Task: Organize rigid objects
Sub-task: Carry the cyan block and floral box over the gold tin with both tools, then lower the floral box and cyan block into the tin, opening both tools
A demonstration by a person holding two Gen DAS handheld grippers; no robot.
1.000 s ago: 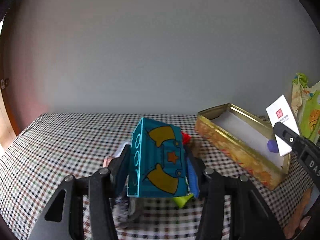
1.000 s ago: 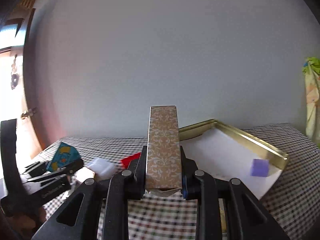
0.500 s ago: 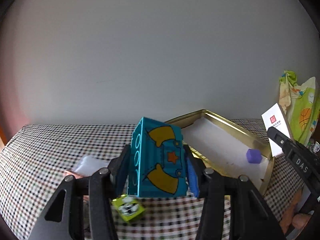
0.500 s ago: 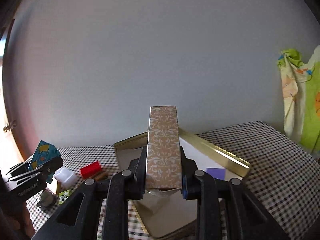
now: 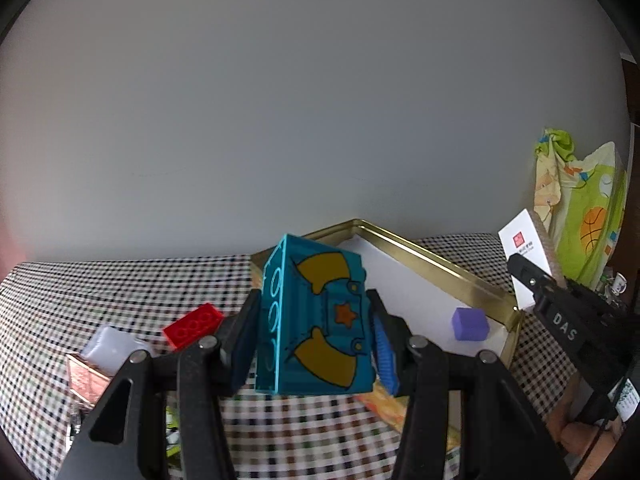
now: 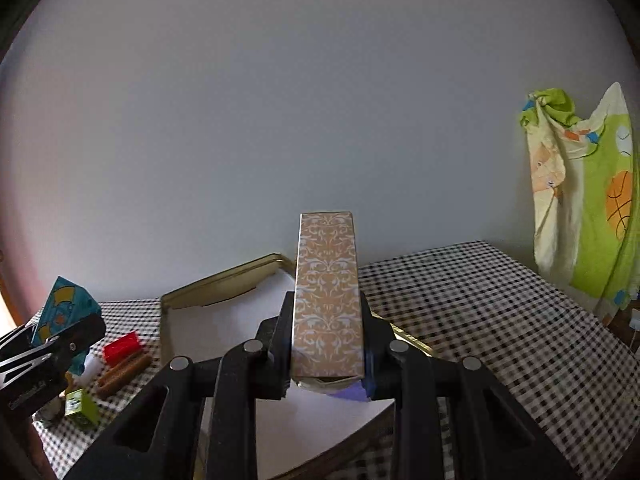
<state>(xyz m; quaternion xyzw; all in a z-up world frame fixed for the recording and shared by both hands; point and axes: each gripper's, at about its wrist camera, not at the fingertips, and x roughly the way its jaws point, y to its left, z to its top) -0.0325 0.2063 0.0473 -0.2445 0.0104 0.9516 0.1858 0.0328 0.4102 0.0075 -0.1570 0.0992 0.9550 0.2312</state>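
The checked counter [image 5: 120, 288] has slid leftward in both views, and the gold tin [image 5: 448, 268] now sits squarely ahead of each gripper, so both loads look close to being set inside. The left gripper [image 5: 316, 332] has its jaws clamped on the teal block [image 5: 316, 320]; the right gripper [image 6: 326, 344] grips the patterned box [image 6: 326, 292]. A purple cube [image 5: 470, 323] already lies in the tin.
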